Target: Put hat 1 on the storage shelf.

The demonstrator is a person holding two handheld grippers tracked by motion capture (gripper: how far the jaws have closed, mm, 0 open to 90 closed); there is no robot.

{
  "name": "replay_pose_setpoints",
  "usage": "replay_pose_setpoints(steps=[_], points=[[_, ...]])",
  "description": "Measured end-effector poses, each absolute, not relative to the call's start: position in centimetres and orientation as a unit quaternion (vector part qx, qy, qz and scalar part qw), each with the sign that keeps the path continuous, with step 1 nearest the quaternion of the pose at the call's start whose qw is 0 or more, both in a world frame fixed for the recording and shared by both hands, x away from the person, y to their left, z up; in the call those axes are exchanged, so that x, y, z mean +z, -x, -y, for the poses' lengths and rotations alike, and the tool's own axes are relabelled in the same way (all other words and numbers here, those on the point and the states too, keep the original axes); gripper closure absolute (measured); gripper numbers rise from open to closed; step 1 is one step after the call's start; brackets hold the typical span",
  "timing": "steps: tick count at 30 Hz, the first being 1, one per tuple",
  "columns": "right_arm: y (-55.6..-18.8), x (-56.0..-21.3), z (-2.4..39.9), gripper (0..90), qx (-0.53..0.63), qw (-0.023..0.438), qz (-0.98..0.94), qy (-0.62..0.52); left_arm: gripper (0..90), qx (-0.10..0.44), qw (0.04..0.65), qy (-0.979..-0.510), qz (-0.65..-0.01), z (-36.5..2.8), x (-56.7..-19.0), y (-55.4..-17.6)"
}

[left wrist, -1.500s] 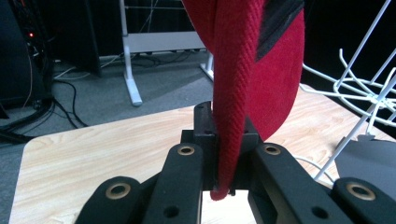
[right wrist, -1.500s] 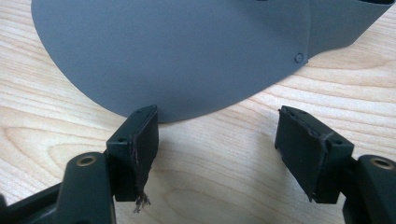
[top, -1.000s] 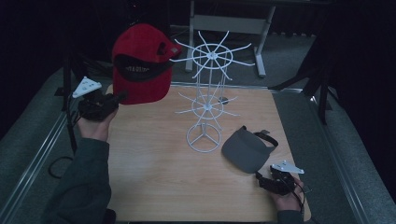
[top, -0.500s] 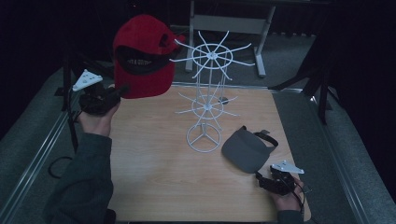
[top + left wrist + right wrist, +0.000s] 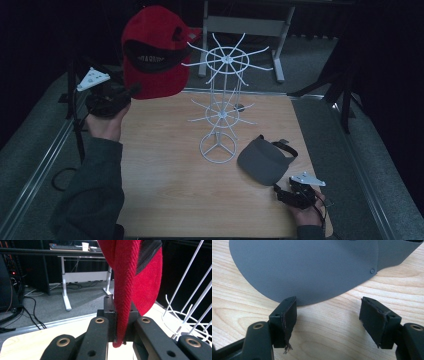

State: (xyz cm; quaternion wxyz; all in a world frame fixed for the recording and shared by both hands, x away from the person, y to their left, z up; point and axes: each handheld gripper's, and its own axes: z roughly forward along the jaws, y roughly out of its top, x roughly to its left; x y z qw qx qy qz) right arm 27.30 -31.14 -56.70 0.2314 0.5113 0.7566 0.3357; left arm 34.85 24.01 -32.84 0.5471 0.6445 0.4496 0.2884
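Note:
A red cap [image 5: 155,52] hangs in the air at the upper left, its brim [image 5: 123,302] pinched between the jaws of my left gripper [image 5: 131,92], which is shut on it. The cap sits just left of the top ring of a white wire rack [image 5: 223,100] that stands mid-table. A grey visor [image 5: 262,160] lies flat on the wooden table [image 5: 165,190] at the right. My right gripper [image 5: 329,315] rests low near the front right edge, jaws open, with the visor's brim [image 5: 304,267] just beyond its tips and bare wood between them.
The rack's white prongs [image 5: 190,297] stick out close to the right of the held cap. A metal rail [image 5: 55,145] runs along the table's left side. A desk frame [image 5: 250,25] stands on the floor behind the table.
My left hand has lifted the red cap higher and a little toward the rack's top ring. The right gripper and the grey visor have stayed put.

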Motion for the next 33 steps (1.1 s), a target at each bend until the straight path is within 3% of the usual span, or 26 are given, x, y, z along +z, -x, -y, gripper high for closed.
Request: replay_pose_setpoints(steps=[33], points=[[-27.3,-56.7,31.1,29.9,0.336,0.231,-0.757,-0.511,85.8,0.284,0.562,-0.645,-0.433,-22.6,-32.3,-34.5]])
